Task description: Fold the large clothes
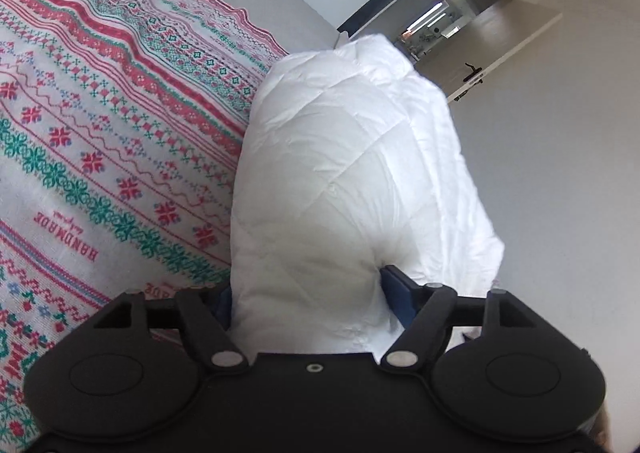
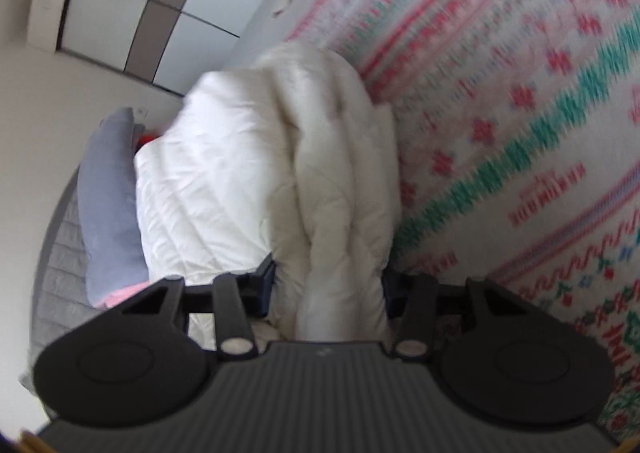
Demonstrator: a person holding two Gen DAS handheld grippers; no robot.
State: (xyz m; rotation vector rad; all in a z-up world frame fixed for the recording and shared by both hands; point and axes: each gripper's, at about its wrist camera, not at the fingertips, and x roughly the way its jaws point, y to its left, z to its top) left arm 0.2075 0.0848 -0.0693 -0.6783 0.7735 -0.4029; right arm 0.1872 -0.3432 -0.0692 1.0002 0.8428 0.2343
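Left tongs [image 1: 308, 289]: closed down on a thick bunch of the white quilted padded garment [image 1: 340, 157], fabric bulging out between the two blue-padded fingers [image 1: 400, 285]. Right tongs [image 2: 330, 285]: likewise clamped on a gathered, several-layer edge of the same garment [image 2: 320, 181]; the view is motion-blurred, so fine detail is lost.

The garment hangs in the air between both tongs, lifted beside the bed, whose red-and-green patterned knitted cover [image 1: 100, 125] lies flat. Whether the far part touches the cover, I cannot tell. A grey-blue cushion [image 2: 108, 193] and a grey quilted surface [image 2: 60, 253] sit past it in the right view; a pale door with a dark handle [image 1: 474, 71] stands open in the left view.

Step, as I judge it: carrying or bringing over an already doubled bundle, mid-fold.

Next move likely calls for lowering the bundle onto the cover, both tongs level so the layers stay aligned, then releasing and smoothing. Risk: the bulky padding springs open once let go.
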